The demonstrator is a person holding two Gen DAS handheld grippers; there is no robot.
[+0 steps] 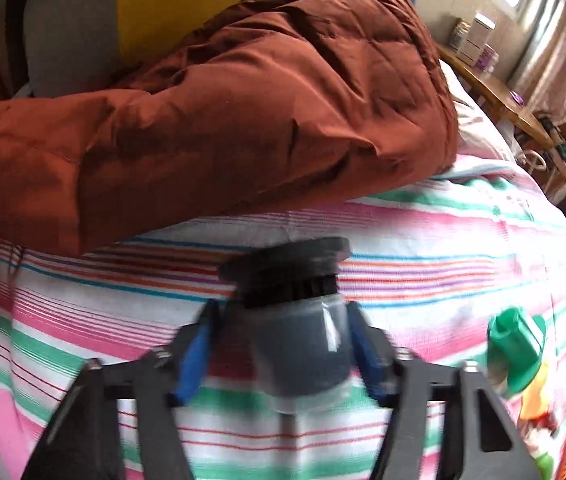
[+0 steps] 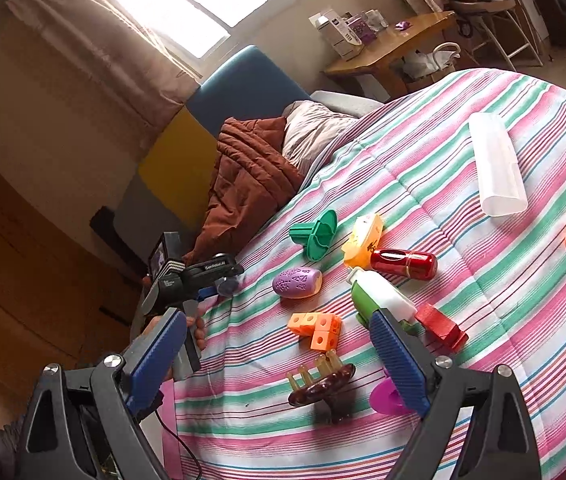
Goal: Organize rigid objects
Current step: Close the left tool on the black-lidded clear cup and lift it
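Nearest the lens, the left tongs (image 1: 283, 344) had their blue pads against both sides of a small grey jar (image 1: 303, 344) with a black ribbed cap (image 1: 289, 270), and the pads looked pressed onto its translucent body just below the cap. The jar sat at the edge of the striped bed (image 1: 423, 240), close to the rust-brown quilt (image 1: 223, 100), cap pointing away from the camera.

It read as hard plastic, smooth and glossy, so likely light, stiff and a touch slippery. The straight-walled body gave the flattest seat for the pads; the flared cap above might stop it sliding out, though that's a guess.

From the other side, the right tongs (image 2: 279, 348) stood wide apart with nothing between them, hovering over the clutter: orange cubes (image 2: 317, 328), a brown comb-like piece (image 2: 323, 384), a purple egg-shaped thing (image 2: 297, 282), a green funnel-shaped piece (image 2: 315, 236), a red bottle (image 2: 403, 264) and a clear case (image 2: 495, 164). All looked rigid; the cubes offered square faces for a grip, while the round red bottle seemed likelier to roll.
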